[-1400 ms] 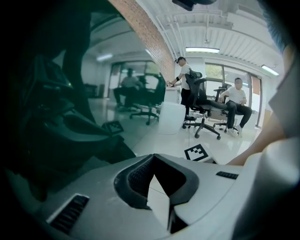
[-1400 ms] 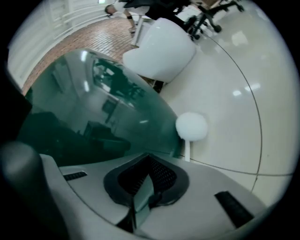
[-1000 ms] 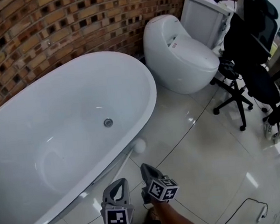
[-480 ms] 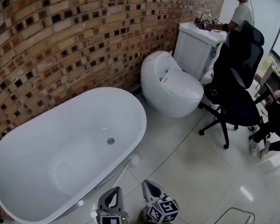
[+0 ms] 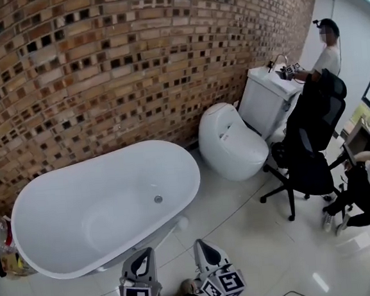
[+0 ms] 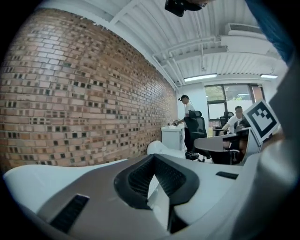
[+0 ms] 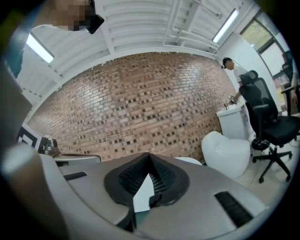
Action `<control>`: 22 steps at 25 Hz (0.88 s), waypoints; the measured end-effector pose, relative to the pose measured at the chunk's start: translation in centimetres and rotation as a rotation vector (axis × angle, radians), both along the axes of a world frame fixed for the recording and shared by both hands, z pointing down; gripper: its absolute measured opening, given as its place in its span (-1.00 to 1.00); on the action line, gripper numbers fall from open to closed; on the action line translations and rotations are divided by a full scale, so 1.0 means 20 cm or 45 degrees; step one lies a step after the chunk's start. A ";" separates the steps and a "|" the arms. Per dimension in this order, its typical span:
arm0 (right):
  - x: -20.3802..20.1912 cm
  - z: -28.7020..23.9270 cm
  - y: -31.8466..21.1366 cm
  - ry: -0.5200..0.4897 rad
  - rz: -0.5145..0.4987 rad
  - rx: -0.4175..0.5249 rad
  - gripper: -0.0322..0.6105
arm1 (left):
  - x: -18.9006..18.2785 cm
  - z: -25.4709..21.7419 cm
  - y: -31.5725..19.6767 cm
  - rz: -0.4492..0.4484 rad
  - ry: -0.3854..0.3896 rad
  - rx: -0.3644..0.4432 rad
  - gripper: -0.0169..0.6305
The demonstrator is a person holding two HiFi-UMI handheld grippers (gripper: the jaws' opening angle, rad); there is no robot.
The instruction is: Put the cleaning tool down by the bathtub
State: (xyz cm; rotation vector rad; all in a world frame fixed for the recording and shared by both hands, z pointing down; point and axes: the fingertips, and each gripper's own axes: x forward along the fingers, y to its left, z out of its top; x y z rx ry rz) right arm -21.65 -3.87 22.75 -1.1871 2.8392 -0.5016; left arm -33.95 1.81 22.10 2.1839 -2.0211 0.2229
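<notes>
Grippers first: your left gripper (image 5: 142,252) and your right gripper (image 5: 202,244) are both sitting closed at the bottom of the head view. Their jaws are pressing together with nothing between them. Each gripper view is confirming it, with pads meeting on empty air and pointing roughly level toward the brown brick wall (image 5: 101,68). You're carrying nothing.

The white long-handled cleaning tool with the rounded head (image 5: 180,223) is lying on the glossy pale tiled floor (image 5: 257,234). It's resting just beside the near side of the white oval freestanding bathtub (image 5: 81,211), its thin handle running back toward the tub's base. Whether it's touching the tub, I'm not managing to tell.

So I'm reading the put-down as done, and you're sitting at the tail of the task. The next move, as I'm judging it, is asking for no new grasp. It's only asking you to keep both grippers clear of that handle so you're not knocking it away.
</notes>
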 end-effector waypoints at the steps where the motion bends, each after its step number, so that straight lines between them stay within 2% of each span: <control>1: -0.01 -0.08 0.04 0.001 -0.020 0.024 -0.89 | -0.02 -0.08 0.03 -0.022 -0.002 0.022 -0.93; 8: -0.05 -0.47 0.25 0.015 -0.089 0.147 -0.89 | -0.09 -0.49 0.25 -0.147 0.016 0.152 -0.93; 11: -0.05 -0.59 0.30 0.030 -0.095 0.185 -0.89 | -0.14 -0.61 0.35 -0.180 -0.029 0.188 -0.93; 15: -0.01 -0.76 0.34 0.042 -0.071 0.250 -0.89 | -0.21 -0.72 0.46 -0.241 -0.028 0.215 -0.93; 22: -0.05 -0.95 0.44 -0.005 -0.074 0.328 -0.89 | -0.30 -0.80 0.54 -0.261 -0.034 0.264 -0.93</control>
